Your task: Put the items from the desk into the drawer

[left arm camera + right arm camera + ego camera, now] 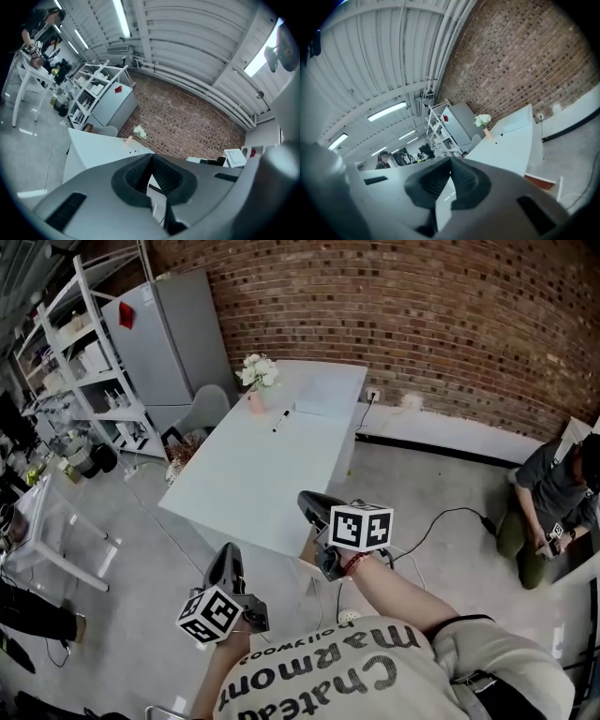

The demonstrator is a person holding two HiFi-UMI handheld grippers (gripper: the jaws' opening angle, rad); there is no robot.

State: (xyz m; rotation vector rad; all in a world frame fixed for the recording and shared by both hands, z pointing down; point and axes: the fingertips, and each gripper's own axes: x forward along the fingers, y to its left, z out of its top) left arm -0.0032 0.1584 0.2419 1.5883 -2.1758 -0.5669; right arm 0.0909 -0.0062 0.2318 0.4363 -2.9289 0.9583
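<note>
- Left tool (151,159): jaws pressed together, nothing between them. Held in the air just short of the counter (246,486).
- Right tool (450,161): jaws pressed together too, empty, by the counter's near edge.
- Items sit at the counter's far end: black pen (281,420), flower vase (255,381) left of it, flat white pad (323,395) right of it.
- Both tools well apart from them.

Desk (246,474): white, long rectangular top, mostly bare.
Vase (255,401): pink, upright, holding white flowers, at the desk's far left corner.
Pen (281,420): dark, slim, lying flat on the desk just beside the vase.
Pad (323,396): pale, flat, at the desk's far end, right of the pen.
Brown panel (540,181): under the desk's near right corner; cannot tell if it is the drawer.
</note>
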